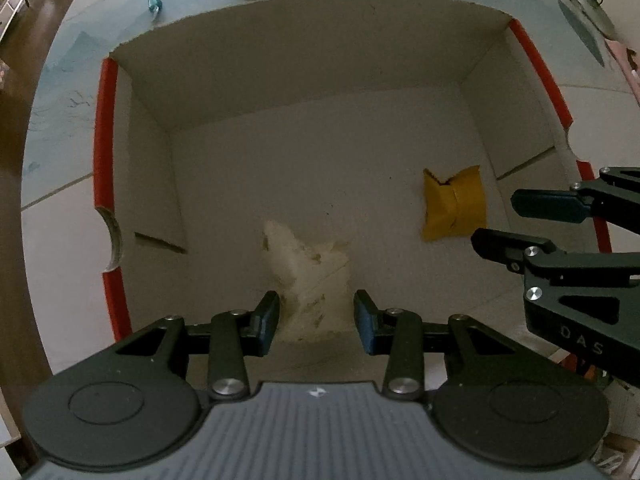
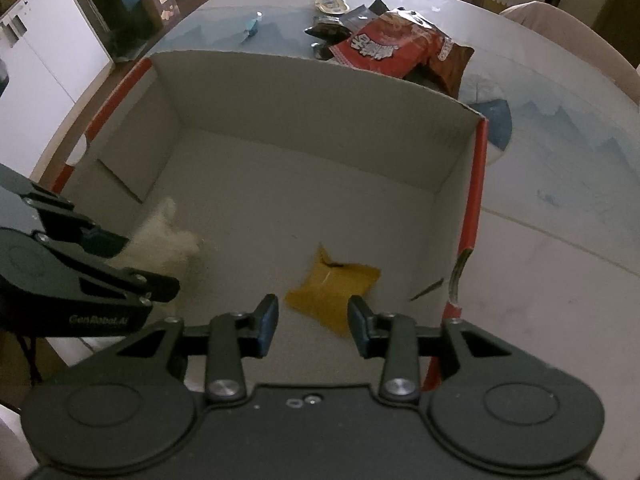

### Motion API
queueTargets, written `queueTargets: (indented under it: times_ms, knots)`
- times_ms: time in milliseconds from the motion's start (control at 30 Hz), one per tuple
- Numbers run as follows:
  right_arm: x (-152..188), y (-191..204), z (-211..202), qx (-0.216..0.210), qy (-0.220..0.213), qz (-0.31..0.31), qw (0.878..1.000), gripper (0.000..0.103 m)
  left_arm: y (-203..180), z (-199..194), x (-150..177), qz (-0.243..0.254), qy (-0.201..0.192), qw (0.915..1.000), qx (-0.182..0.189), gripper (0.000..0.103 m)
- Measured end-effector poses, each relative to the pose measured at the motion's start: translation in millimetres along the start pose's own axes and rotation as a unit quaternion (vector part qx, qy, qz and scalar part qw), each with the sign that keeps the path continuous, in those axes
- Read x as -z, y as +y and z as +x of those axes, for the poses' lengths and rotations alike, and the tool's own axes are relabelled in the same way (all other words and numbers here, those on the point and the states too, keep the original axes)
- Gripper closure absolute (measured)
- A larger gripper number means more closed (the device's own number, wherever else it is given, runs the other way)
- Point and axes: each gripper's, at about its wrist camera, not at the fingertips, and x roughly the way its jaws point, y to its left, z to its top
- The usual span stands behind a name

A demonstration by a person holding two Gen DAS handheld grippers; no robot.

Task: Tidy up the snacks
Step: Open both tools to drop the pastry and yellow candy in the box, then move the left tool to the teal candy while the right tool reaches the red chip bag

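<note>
Both handheld grippers angle downward side by side: the left gripper with jaws spread wide, the right gripper likewise parted, its black fingers reaching in from the right

Two handheld grippers, matching build: black linkage arms on grey bodies.

Left gripper: matte black two-bar linkages, each pinned with round silver screws; fingers carry dark blue pads; two large black round housings with embossed oval recesses flank a grey ribbed body bearing a small white mark at top centre. Seen from the right wrist view, its side plate reads "GenRobot.AI" in pale lettering. Right gripper: same black linkages, silver screws and blue-padded fingers; dark smooth body with two small silver fasteners at centre. From the left wrist view, its side plate shows letters "DAS".
</note>
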Motion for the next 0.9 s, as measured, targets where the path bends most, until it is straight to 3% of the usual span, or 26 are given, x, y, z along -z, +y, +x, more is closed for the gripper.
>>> queueTargets:
  times_ms: [167, 300, 567, 667, 900]
  knots:
    - [0, 1, -12, -0.010, -0.015, 0.003, 1.000, 0.060, -1, -12, 0, 0.006, -0.021, 0.9998, 0.002, 0.052]
    - [-1, 1, -24, -0.012, -0.031, 0.013, 0.999, 0.045, -2, -23, 3, 0.013, -0.038, 0.9992, 0.006, 0.046]
    - [-7, -2, -43, -0.008, -0.055, 0.027, 0.998, 0.039, 1, -45, 3, 0.011, -0.063, 0.9979, 0.010, 0.045]
    - [-10, -4, -54, -0.008, -0.072, 0.031, 0.997, 0.020, 2, -56, 1, 0.014, -0.073, 0.9971, 0.012, 0.044]
    - [-28, -12, -76, -0.010, -0.098, 0.044, 0.994, 0.014, 13, -88, -13, 0.006, -0.113, 0.9935, 0.012, 0.042]
